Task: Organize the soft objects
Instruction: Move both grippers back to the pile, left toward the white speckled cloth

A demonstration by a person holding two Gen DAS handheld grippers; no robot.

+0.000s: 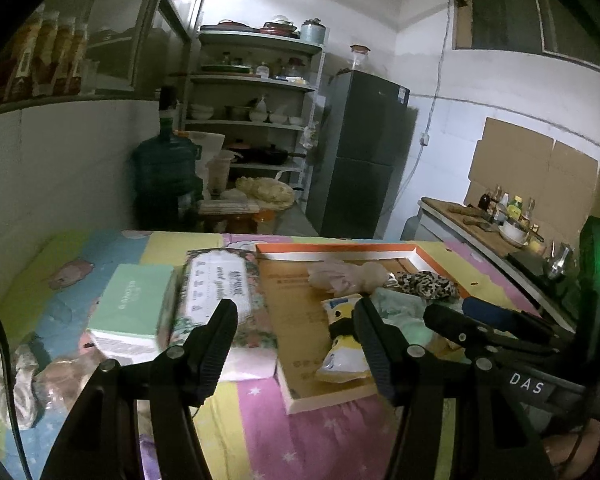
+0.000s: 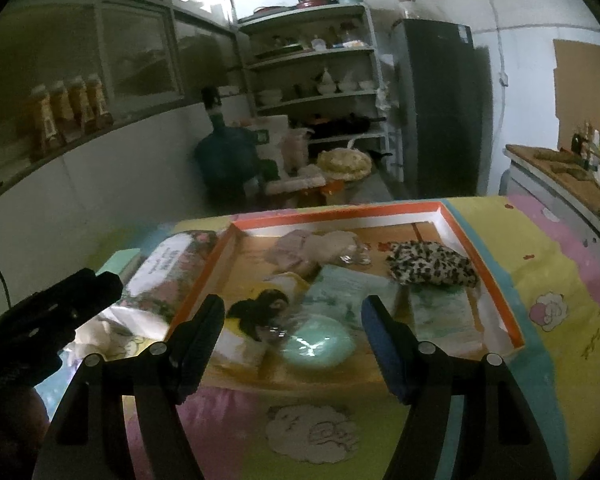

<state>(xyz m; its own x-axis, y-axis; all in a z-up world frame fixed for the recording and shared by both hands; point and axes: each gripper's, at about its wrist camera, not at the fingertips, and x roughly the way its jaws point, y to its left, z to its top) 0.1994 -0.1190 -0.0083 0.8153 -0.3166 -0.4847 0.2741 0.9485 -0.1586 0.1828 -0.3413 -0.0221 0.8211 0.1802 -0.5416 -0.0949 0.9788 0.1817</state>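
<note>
Black, ribbed fingers stand wide apart on both handheld grippers above a surface [image 1: 320, 440] covered in a pastel cartoon-print cloth, and neither pair holds or touches anything. The left gripper [image 1: 296, 320] hangs over the near left corner of an orange-rimmed shallow box [image 1: 340, 248]; through the gap between its fingers show the box's brown floor and a floral tissue pack [image 1: 220, 292] lying just outside the box's left wall. A yellow-and-white packet with a black patch [image 1: 342, 336] lies inside the box, just beside the left gripper's right-hand finger. Left of the floral pack sits a mint-green box [image 1: 134, 308], and a crumpled pale cloth [image 1: 16, 376] lies at the surface's near left edge.

The right gripper [image 2: 292, 316] hovers over the near half of the same box [image 2: 480, 256], its right-hand finger faced in blue. Between its fingers, lower down and apart from them, lie a round mint-green wrapped item [image 2: 320, 346] and a pale green folded pack [image 2: 352, 288], with the yellow packet [image 2: 256, 316] beside the left-hand finger. Farther back in the box rest a leopard-print fabric piece [image 2: 432, 266] at the right and a beige-pink bundle [image 2: 312, 248] at the centre. A second pale pack [image 2: 444, 316] lies by the box's right wall. The left gripper's dark body shows at the left edge of the right wrist view.
</note>
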